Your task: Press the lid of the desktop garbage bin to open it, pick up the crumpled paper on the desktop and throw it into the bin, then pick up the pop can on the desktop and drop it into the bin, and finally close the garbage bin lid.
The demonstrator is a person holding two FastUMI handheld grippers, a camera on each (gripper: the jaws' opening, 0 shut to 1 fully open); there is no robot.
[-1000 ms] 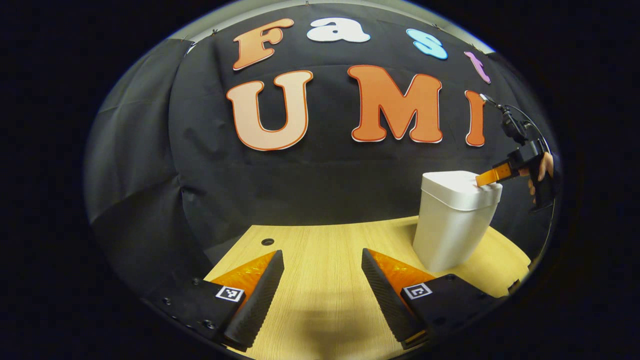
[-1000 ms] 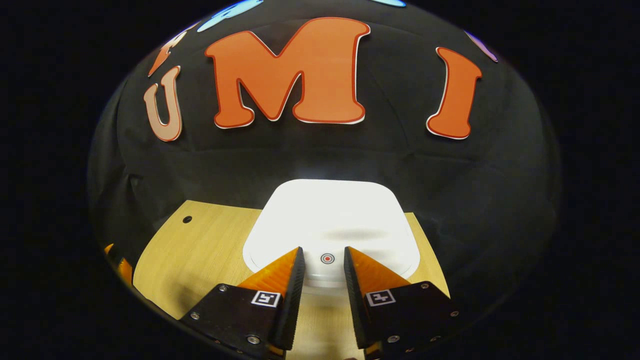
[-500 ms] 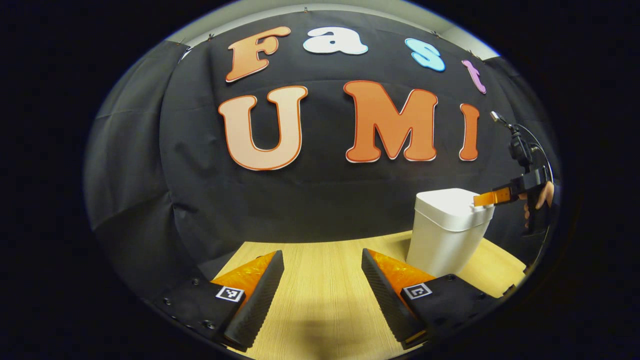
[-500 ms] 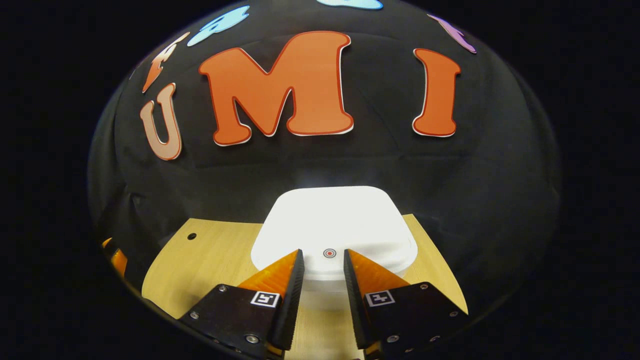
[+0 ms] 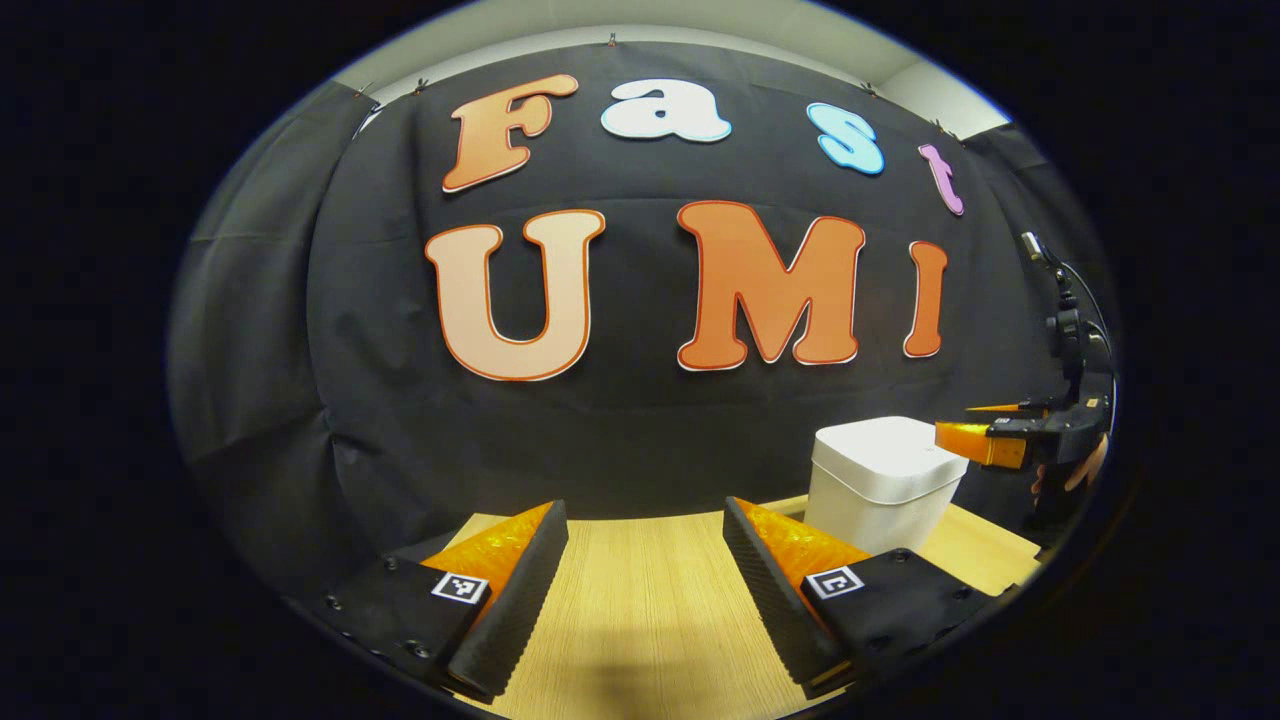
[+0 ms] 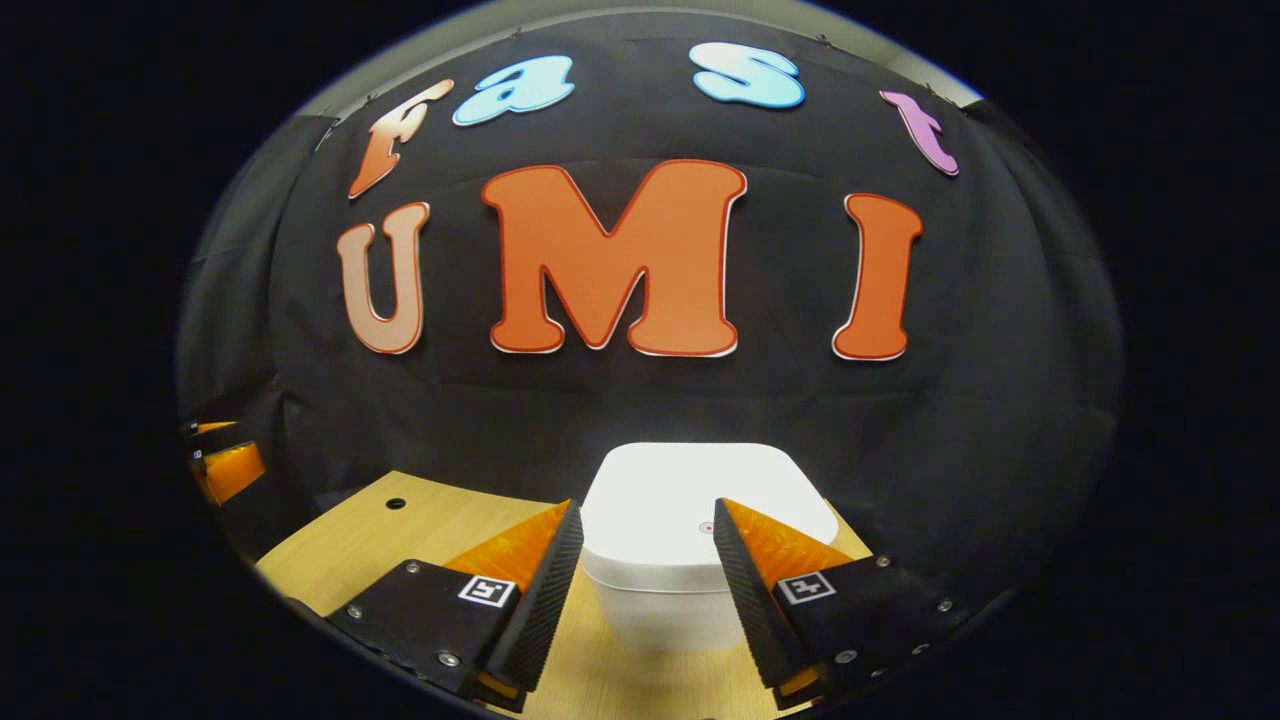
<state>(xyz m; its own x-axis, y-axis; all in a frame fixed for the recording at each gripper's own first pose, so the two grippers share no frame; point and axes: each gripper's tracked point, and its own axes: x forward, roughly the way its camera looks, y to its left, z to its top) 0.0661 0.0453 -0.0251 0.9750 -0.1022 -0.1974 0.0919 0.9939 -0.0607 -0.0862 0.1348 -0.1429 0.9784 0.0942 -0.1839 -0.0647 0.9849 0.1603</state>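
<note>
Right gripper view gives us the white bin's closed lid with its red dot. Both our grippers, left and right, gape empty.

Black claw bodies, screws, square tags, perhaps cabled.

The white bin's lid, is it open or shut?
Shut. The lid lies flat and level on the bin, with no gap at its rim in either view.

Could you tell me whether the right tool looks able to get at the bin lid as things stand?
Probably yes: the right tool sits open just before the closed lid, nothing between them.
</note>
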